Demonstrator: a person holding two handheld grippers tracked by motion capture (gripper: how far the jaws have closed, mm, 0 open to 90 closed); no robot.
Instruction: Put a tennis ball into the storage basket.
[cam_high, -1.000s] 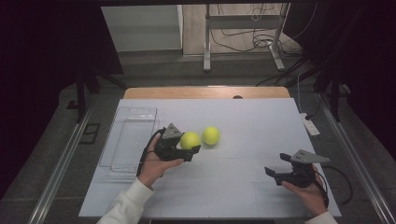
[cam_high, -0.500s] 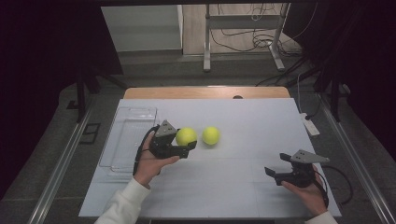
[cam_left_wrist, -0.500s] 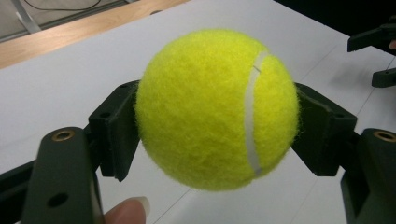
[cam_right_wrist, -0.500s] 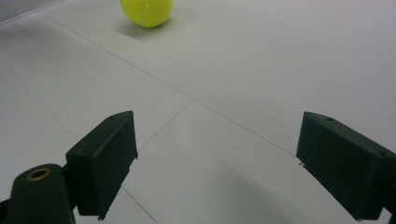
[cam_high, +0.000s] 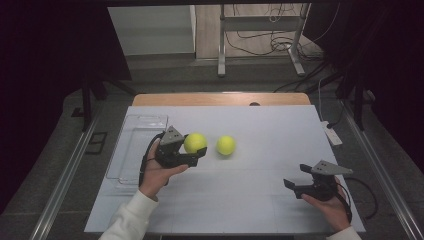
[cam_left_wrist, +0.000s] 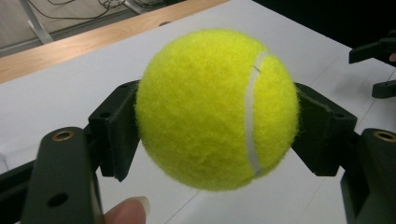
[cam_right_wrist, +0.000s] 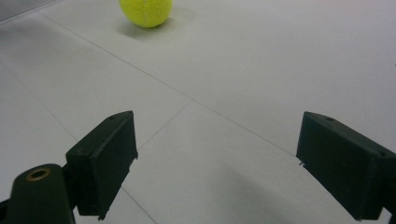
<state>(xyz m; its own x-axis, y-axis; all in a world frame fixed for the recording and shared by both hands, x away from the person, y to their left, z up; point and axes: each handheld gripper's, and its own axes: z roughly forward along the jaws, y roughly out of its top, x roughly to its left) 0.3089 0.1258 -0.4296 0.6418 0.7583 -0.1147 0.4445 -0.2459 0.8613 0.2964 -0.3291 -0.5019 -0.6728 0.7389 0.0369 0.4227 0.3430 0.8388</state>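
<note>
Clear plastic marks the far left: a shallow transparent rectangular tray (cam_high: 131, 150) lies empty on the white bench (cam_high: 260, 200), at its left edge. Just right of it we see the left hand-held gripper (cam_high: 196, 156) pinching a fuzzy yellow-green tennis ball (cam_high: 195, 143); in the left gripper view both black jaws press into the felt of that ball (cam_left_wrist: 217, 109) on either side. Compared with a second ago, this gripper and its ball sit a little nearer the tray and farther from the second yellow-green tennis ball (cam_high: 226, 145), which rests on the bench where it was. We judge that the held ball is being carried towards the tray, with the other ball left to fetch afterwards. At the right, the right hand-held gripper (cam_high: 295, 186) hovers low over the bench, jaws spread wide with nothing between them, unmoved. We can read no brand or writing; only a white seam shows on the held ball.
</note>
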